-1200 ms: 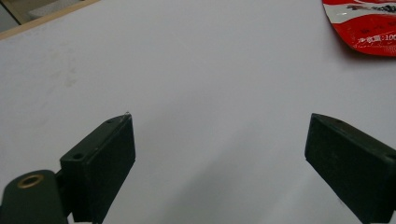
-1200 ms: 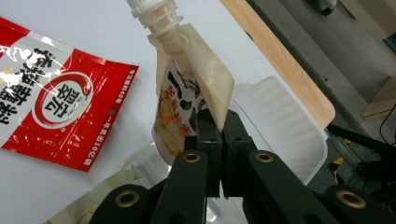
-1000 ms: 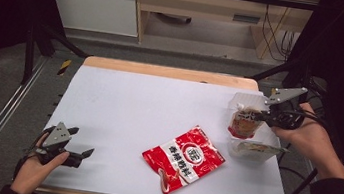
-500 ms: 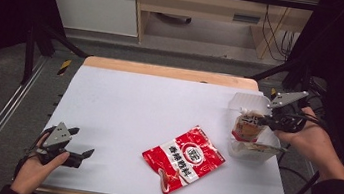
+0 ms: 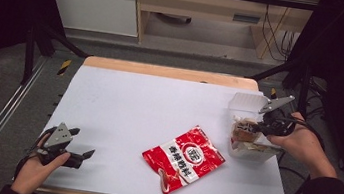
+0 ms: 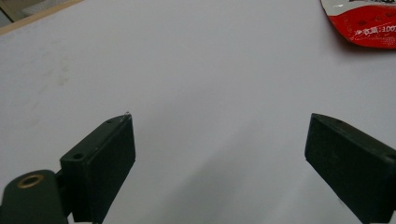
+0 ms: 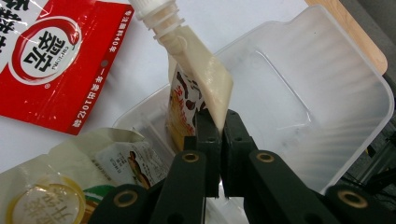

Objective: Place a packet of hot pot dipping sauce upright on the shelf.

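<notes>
White sheeting covers the surface (image 5: 157, 120), leaving a strip of bare wood exposed along its far edge. Beyond it stands pale wooden furniture with cables hanging at the right, beside a white cabinet at the left, and a grey floor runs around the surface. Dark frame bars cross the top and slant down at both far corners, and a metal rail runs along the floor at the left.

On the near left, a hand holds the left gripper (image 5: 79, 157) low over the bare white cover, its jaws spread wide apart with nothing between them; the left gripper view shows them over the sheet, with a corner of the red packet (image 6: 362, 21) at the far right.

That red packet (image 5: 183, 158), printed with a white and red round emblem, lies flat on the near right of centre, well apart from the left gripper.

At the right edge sits a clear plastic container (image 5: 245, 106), with a cream-coloured pouch (image 7: 70, 186) lying at its near side. The right gripper (image 5: 255, 128), held by a hand coming in from the right, hangs over the container. Its jaws are clenched on the flat end of a spouted pouch (image 7: 196, 74), cream and printed in orange and black, whose white threaded spout points away toward the red packet. The pouch is raised above the container's floor.
</notes>
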